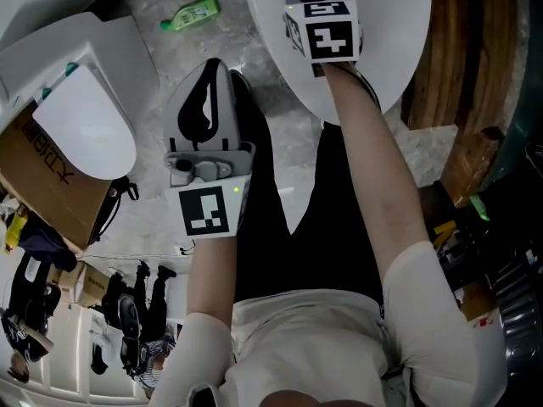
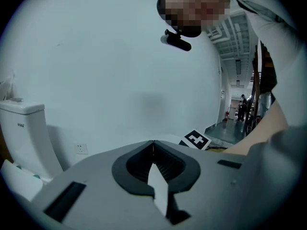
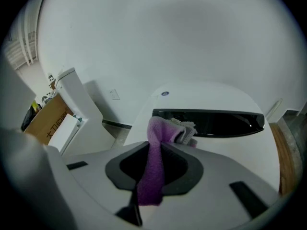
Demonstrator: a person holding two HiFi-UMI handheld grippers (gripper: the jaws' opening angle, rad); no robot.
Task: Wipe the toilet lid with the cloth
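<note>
Plainly the purple cloth, soft and limp, is pinched mid-fold in the closed jaws of the right gripper just over the white toilet lid (smooth, probably slippery), a hold that should suit wiping, while the left gripper hangs closed and empty.

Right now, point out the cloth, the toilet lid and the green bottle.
cloth (image 3: 154, 162), right gripper view, purple strip's middle.
toilet lid (image 1: 399, 32), head view, bare right side.
green bottle (image 1: 191, 13), head view, body.
</note>
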